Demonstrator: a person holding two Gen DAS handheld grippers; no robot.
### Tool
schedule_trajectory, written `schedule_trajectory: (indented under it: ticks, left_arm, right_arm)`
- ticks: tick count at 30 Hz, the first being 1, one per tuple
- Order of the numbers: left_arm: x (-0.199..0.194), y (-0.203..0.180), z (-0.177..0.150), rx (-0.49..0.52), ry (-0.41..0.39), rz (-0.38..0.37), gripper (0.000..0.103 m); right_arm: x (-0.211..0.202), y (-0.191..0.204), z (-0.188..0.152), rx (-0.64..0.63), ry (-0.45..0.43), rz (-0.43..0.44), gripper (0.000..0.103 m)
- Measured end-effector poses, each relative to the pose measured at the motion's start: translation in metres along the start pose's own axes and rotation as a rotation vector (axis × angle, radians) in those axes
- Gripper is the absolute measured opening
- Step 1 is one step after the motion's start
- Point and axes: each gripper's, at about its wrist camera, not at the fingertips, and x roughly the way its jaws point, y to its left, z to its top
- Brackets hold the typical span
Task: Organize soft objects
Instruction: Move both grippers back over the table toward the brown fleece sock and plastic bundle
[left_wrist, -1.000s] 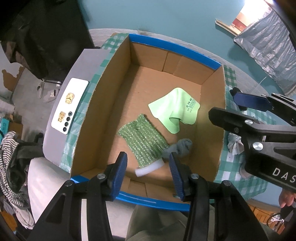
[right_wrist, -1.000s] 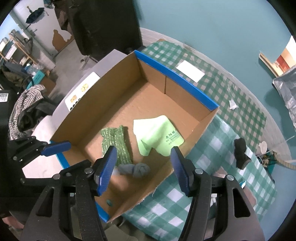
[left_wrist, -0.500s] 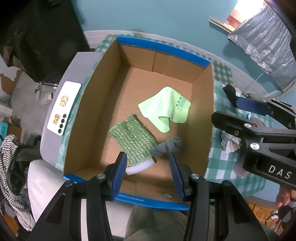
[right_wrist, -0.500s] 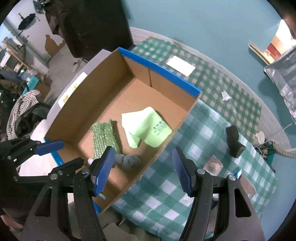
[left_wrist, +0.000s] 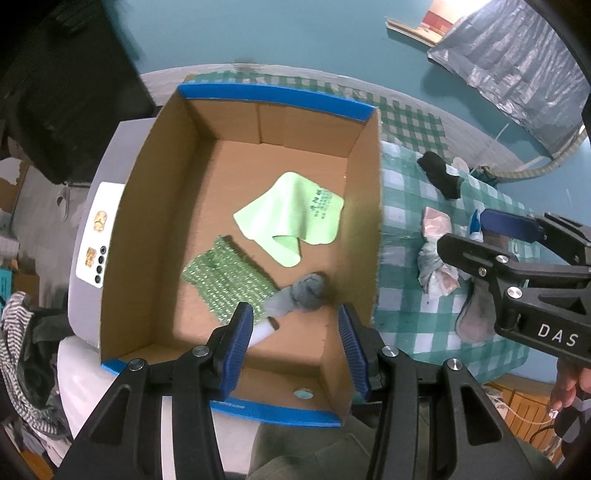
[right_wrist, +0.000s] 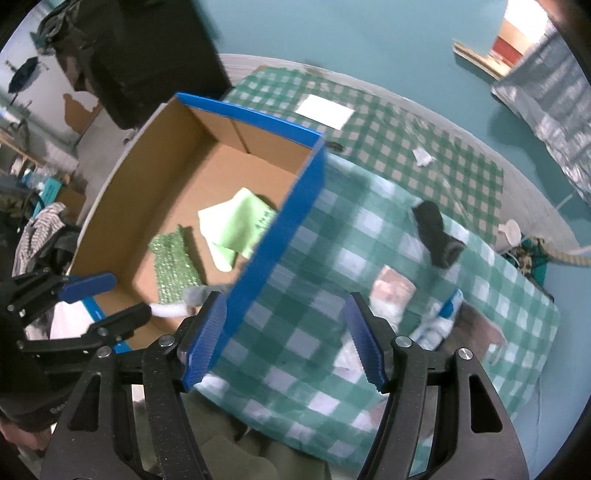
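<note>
Cardboard box (left_wrist: 147, 206): three cloths, one sock.

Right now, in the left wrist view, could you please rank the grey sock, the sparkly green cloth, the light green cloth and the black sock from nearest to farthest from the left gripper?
1. Grey sock: in the box, just ahead of the left gripper.
2. Sparkly green cloth: in the box, ahead to the left.
3. Light green cloth: mid-box, farther in.
4. Black sock: outside the box, on the checked tablecloth, far right.

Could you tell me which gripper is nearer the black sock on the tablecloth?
Right. The right gripper hangs over the tablecloth near the black sock; the left gripper hangs over the box.
</note>
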Motion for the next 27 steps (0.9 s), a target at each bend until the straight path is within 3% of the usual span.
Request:
schedule_trajectory:
  ticks: [27]
  left_arm:
    - [0.004,-0.076,0.014,0.128,0.010,-0.045,0.049]
  right_arm:
    - [-0.005,-0.109,-0.062,0.208,0.058,-0.123,0.067]
